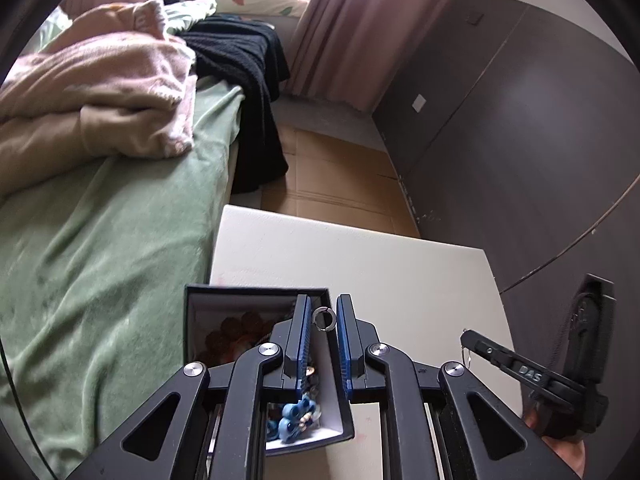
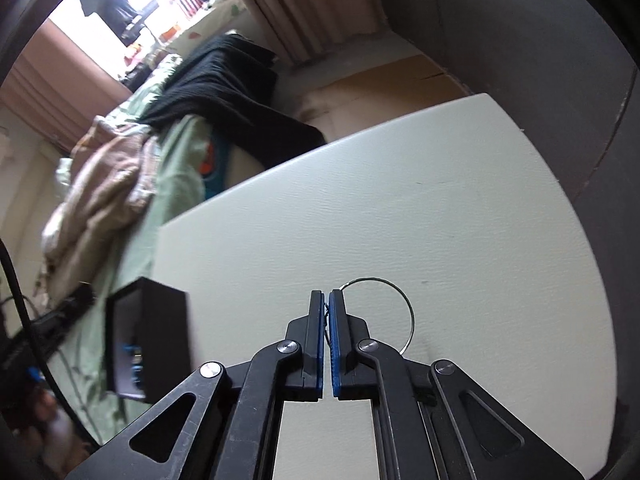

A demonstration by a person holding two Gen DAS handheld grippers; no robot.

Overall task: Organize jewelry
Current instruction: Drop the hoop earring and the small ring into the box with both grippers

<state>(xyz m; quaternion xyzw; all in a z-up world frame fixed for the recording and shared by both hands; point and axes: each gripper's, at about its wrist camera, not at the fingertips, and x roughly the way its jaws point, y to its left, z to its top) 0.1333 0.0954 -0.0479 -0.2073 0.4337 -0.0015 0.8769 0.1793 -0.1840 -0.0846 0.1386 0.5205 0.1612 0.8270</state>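
Note:
My left gripper [image 1: 324, 300] is shut on a small silver ring [image 1: 324, 319], held between its blue pads above the right edge of an open black jewelry box [image 1: 256, 290]. The box has a white lining and holds brown beads [image 1: 236, 334] and blue beads [image 1: 294, 416]. In the right wrist view my right gripper [image 2: 326, 294] is shut on a thin silver wire hoop [image 2: 410, 316] that arcs out to its right over the white table [image 2: 400, 200]. The black box [image 2: 160, 320] sits to its left. The right gripper [image 1: 464, 338] also shows at the right of the left wrist view.
The white table [image 1: 400, 264] stands against a bed with a green blanket [image 1: 100, 260], a pink-beige garment [image 1: 100, 92] and a black garment [image 1: 248, 72]. A dark wardrobe wall [image 1: 520, 140] runs along the right. Wooden floor [image 1: 340, 184] and a pink curtain [image 1: 360, 28] lie beyond.

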